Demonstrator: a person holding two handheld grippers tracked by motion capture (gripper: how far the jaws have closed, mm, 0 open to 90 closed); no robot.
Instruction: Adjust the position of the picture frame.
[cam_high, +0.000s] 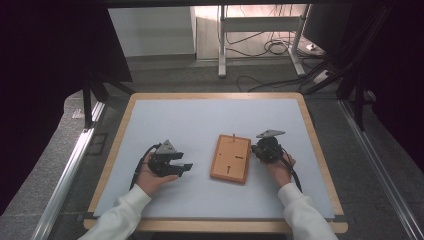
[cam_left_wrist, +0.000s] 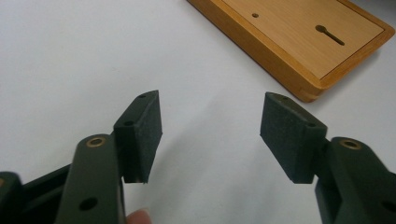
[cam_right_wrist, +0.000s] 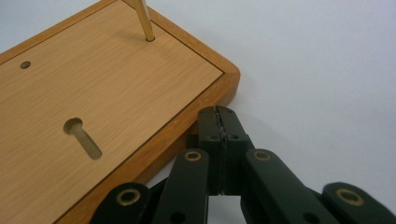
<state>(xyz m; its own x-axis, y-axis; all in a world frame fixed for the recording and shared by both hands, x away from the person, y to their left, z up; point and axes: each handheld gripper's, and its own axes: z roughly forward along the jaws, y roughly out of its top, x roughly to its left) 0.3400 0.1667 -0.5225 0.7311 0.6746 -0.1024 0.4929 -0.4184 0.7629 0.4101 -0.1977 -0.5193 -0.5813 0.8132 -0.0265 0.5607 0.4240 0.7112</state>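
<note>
Two grippers sit low on my white table surface (cam_high: 165, 120), with a flat wooden board (cam_high: 230, 158) between them, just right of centre in the high view. The board is a shallow rectangular tray with a raised orange-brown rim and a paler inset panel; its long axis runs from the lower part of the frame toward the upper part, leaning slightly so the far end tips right. A thin wooden peg (cam_high: 233, 136) stands upright near that far short edge, and I see a keyhole-shaped slot and a small round hole cut in the panel. My left gripper (cam_high: 184, 167) lies left of centre, held in a hand (cam_high: 150, 177) with a white sleeve, its tips aimed rightward at the board but well apart from it. In the left gripper view its jaws stand wide apart with bare table between them, and the board (cam_left_wrist: 299, 42) crosses the upper right corner, one corner nearest me. My right gripper (cam_high: 256, 148) rests just beside the board's right long edge in the high view. In the right gripper view its jaws are pressed flat together with nothing between them, the tips (cam_right_wrist: 218, 114) right at the board's rim near a rounded corner; whether they touch the wood I cannot tell. The peg's base (cam_right_wrist: 145, 29) shows at the top of that view, and the slot (cam_right_wrist: 83, 137) at left.
</note>
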